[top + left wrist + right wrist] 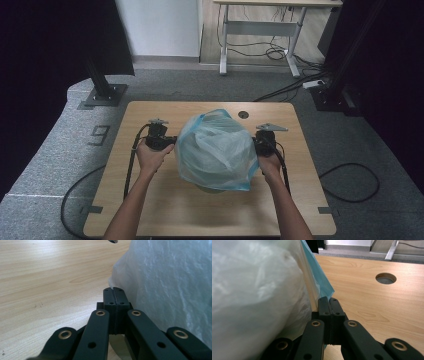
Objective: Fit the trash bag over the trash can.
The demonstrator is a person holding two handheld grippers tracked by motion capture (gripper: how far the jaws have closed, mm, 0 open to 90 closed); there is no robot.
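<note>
Forearms, two, entering from the bottom edge of the high view; we list them first as nearest the lens, each ending in a hand wrapped round a black gripper. Item: left gripper (170,142), at the left flank of the bag, cable trailing back along the table; in the left gripper view (115,293) we see its jaws pressed together tip to tip, the bag's plastic lying just beside them on their right, and we cannot tell whether any film is caught between the tips. Item: right gripper (256,144), at the bag's right flank, grey three-cornered plate on top; in the right gripper view (328,302) its jaws are likewise pressed together, right at the bag's blue-tinted edge, and whether they pinch that edge we cannot tell. Item: plastic bag (216,150), translucent white with a pale blue edge, puffed full and rounded, standing at the middle of the table between the two grippers; something pale shows under its lower edge, too hidden to identify. Item: table (165,205), light wood grain, with a round cable hole (243,114) near its far edge, beyond the bag. Item: grey carpet floor (45,165) around the table, with loose black cables on it
</note>
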